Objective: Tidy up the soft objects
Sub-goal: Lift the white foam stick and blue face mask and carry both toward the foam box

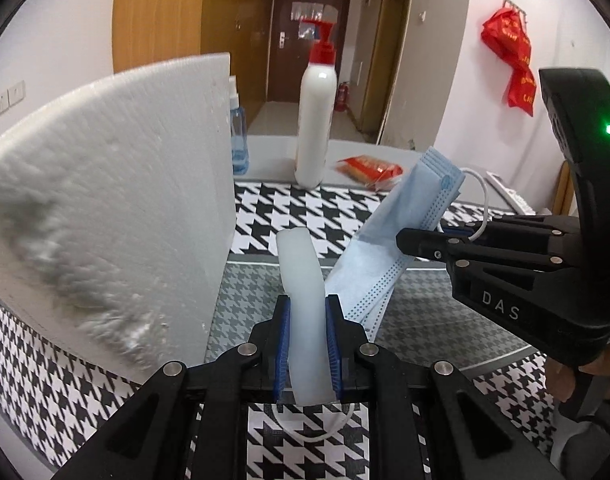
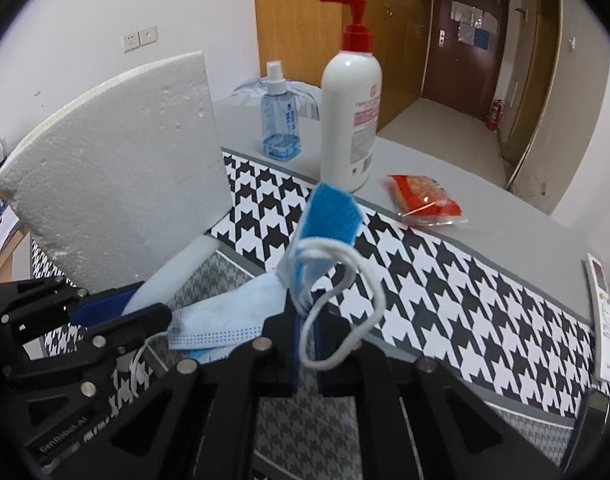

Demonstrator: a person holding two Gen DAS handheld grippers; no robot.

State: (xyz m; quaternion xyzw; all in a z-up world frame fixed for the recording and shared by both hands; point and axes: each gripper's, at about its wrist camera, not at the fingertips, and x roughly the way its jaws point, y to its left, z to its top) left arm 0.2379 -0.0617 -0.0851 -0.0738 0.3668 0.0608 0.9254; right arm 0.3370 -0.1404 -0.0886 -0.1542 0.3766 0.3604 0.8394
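Observation:
My left gripper (image 1: pixel 307 308) is shut on a white foam strip (image 1: pixel 301 280) that sticks forward over the mat; it also shows in the right wrist view (image 2: pixel 173 276), where the left gripper (image 2: pixel 125 308) enters from the left. My right gripper (image 2: pixel 305 312) is shut on the edge of a blue face mask (image 2: pixel 325 216), whose white ear loop (image 2: pixel 345 308) hangs over the fingers. In the left wrist view the right gripper (image 1: pixel 409 240) holds the mask (image 1: pixel 401 220) up at a slant. The mask's lower end (image 1: pixel 365 296) lies beside the strip.
A large white foam board (image 1: pixel 105 200) stands at the left on the houndstooth mat (image 1: pixel 297 212). Behind are a white pump bottle (image 1: pixel 315 120), a blue spray bottle (image 2: pixel 279 116) and a red snack packet (image 2: pixel 425 200). A remote (image 2: pixel 601 312) lies at the right edge.

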